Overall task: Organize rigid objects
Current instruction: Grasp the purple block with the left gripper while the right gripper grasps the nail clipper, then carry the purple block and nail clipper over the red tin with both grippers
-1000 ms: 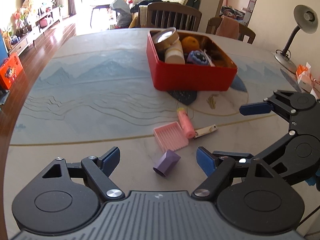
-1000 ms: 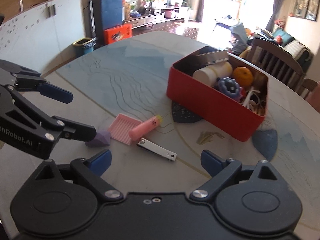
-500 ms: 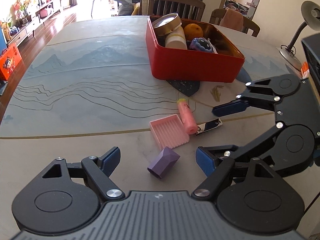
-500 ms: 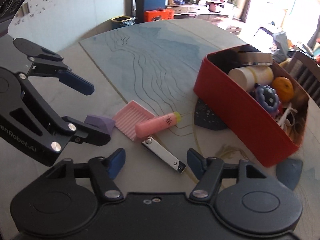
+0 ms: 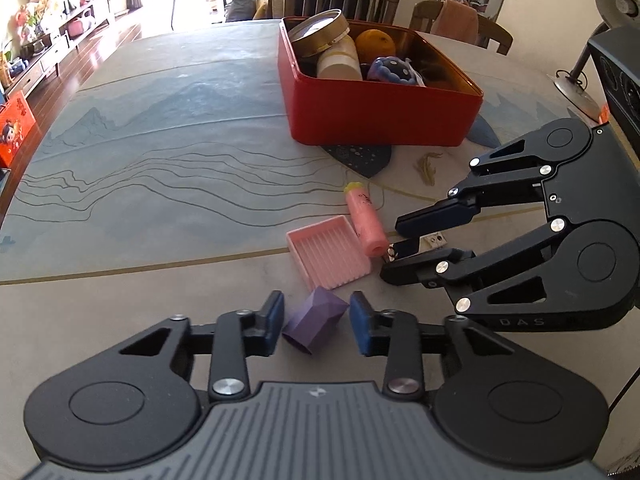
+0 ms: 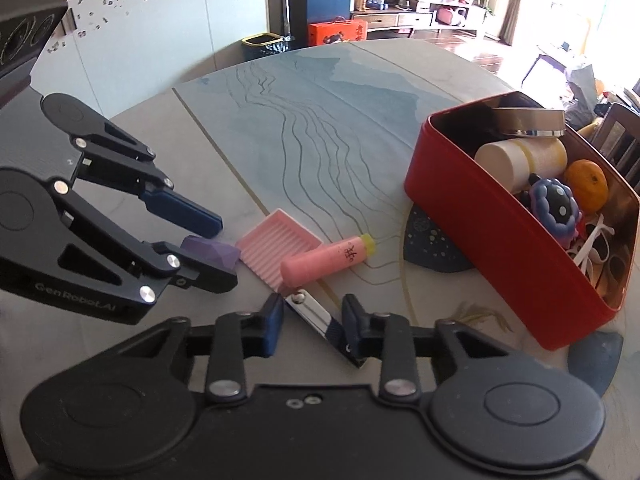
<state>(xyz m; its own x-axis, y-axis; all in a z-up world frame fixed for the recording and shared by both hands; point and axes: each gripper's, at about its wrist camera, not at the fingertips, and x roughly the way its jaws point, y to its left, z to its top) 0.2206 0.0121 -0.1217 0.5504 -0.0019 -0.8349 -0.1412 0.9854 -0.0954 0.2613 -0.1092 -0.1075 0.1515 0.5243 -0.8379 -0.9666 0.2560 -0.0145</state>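
Purple block (image 5: 314, 318) lying in front of red tin (image 5: 380, 116), left gripper (image 5: 316, 320) bracketing it, fingers nearly touching, not yet clamping. Right gripper (image 6: 312, 322) straddling nail clipper (image 6: 316, 318) beside pink tube (image 6: 326, 258), unclosed. Both likely lining up for tin transfer.
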